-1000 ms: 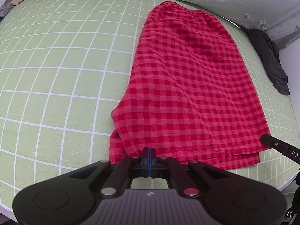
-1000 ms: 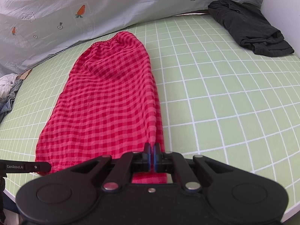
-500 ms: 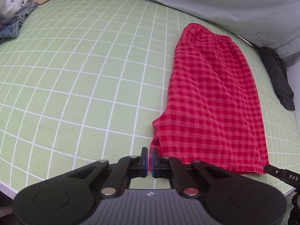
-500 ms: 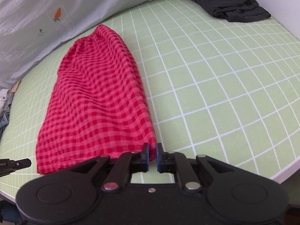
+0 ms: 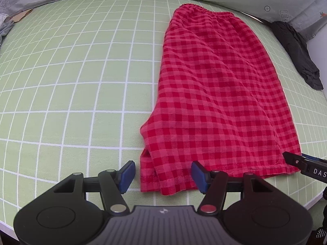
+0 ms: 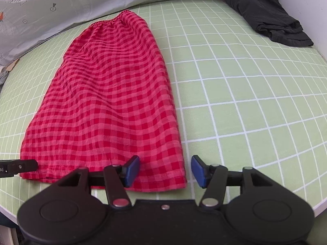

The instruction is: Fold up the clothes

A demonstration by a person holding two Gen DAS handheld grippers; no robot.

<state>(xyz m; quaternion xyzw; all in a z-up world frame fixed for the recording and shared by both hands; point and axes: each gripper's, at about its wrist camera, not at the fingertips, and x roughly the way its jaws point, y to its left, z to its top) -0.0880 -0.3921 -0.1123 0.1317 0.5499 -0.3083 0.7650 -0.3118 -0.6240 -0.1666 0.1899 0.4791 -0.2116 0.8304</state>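
The left hand-held gripper is wide open and holds nothing. One blue pad is over the green sheet, just left of the cloth. The other pad sits over the near hem. The near left corner of the red checked shorts lies between the two pads, with the hem bunched up a little there.

The right hand-held gripper is wide open too, and it holds nothing. Its left pad is over the hem, and its right pad is over the sheet. The near right corner of the red checked shorts lies between them.

The shorts are folded long and lie flat on the green sheet with white squares. The stretchy waist is at the far end, near a grey printed cover. The hem is at the near edge of the bed.

A dark grey piece of clothing lies crumpled in the far right corner, well apart from the shorts.
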